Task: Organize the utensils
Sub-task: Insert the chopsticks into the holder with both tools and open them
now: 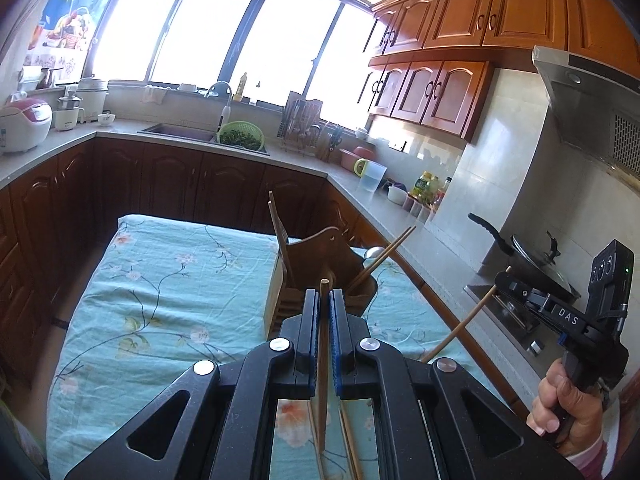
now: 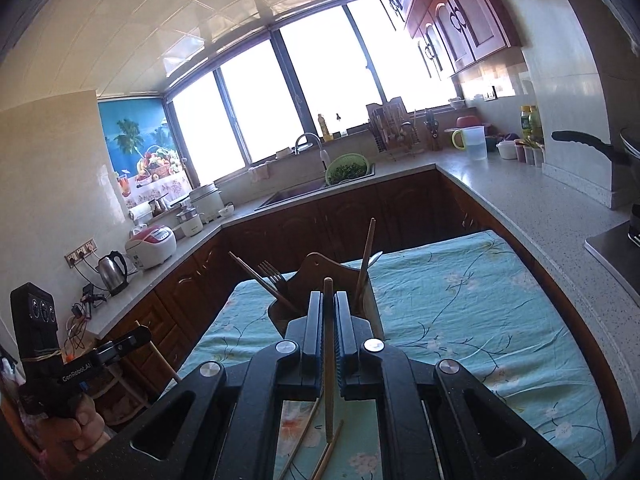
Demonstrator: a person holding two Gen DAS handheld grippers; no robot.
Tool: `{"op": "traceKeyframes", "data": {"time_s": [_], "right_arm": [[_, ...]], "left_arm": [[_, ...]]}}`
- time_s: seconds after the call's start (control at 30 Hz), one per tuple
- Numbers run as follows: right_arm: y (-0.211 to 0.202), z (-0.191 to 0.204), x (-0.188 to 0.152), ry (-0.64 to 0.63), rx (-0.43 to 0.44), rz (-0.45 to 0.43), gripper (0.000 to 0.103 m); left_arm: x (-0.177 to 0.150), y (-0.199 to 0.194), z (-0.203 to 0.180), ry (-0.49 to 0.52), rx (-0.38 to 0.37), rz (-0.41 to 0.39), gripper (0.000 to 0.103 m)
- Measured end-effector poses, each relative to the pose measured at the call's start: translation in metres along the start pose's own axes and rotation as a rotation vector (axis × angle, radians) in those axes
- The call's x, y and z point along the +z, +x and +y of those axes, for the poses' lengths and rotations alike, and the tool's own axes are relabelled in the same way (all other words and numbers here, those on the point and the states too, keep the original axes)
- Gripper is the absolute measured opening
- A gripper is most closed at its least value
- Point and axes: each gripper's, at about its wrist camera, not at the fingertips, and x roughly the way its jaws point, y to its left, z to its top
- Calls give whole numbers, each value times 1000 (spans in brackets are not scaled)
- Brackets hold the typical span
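Note:
My left gripper [image 1: 324, 294] is shut on a wooden chopstick [image 1: 323, 360] held above the table. My right gripper [image 2: 329, 295] is shut on another wooden chopstick [image 2: 329, 360]; it also shows at the right of the left wrist view [image 1: 502, 278] with its chopstick [image 1: 460, 328] slanting down. A brown wooden utensil holder [image 1: 320, 256] stands ahead on the floral cloth, with chopsticks [image 1: 384, 258] and a spoon [image 1: 374, 253] in it. In the right wrist view the holder [image 2: 320, 270] carries a fork [image 2: 274, 274] and chopsticks [image 2: 366, 256]. Loose chopsticks [image 2: 308, 436] lie on the cloth beneath the grippers.
The table wears a turquoise floral cloth [image 1: 168, 280]. A grey countertop [image 2: 540, 208] wraps around, with a sink and green colander [image 1: 242, 136], rice cooker [image 1: 24, 122], kettle [image 2: 114, 272], pitcher [image 1: 370, 174] and a pan on the stove [image 1: 532, 256].

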Motion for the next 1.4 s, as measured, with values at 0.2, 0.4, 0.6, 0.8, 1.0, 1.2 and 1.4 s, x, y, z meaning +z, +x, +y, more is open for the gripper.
{"op": "traceKeyframes", "data": {"time_s": [0.2, 0.4, 0.6, 0.8, 1.0, 1.2, 1.4], "right_arm": [[11, 4, 30, -15, -5, -71, 5], [25, 8, 73, -25, -20, -159, 5], [52, 5, 93, -24, -64, -196, 5], [84, -5, 78, -13, -95, -172, 5], [110, -21, 52, 15, -108, -117, 5], [131, -31, 30, 43, -104, -41, 5], [139, -34, 22, 47, -109, -6, 5]], "left_arm": [[29, 12, 0, 20, -3, -88, 3], [66, 28, -1, 24, 7, -208, 3], [79, 62, -5, 49, 65, -296, 3], [49, 117, 0, 21, 114, -300, 3], [18, 156, 8, -24, 137, -278, 3], [2, 194, 13, -50, 124, -177, 4], [6, 209, 7, -30, 126, -145, 4]]}}
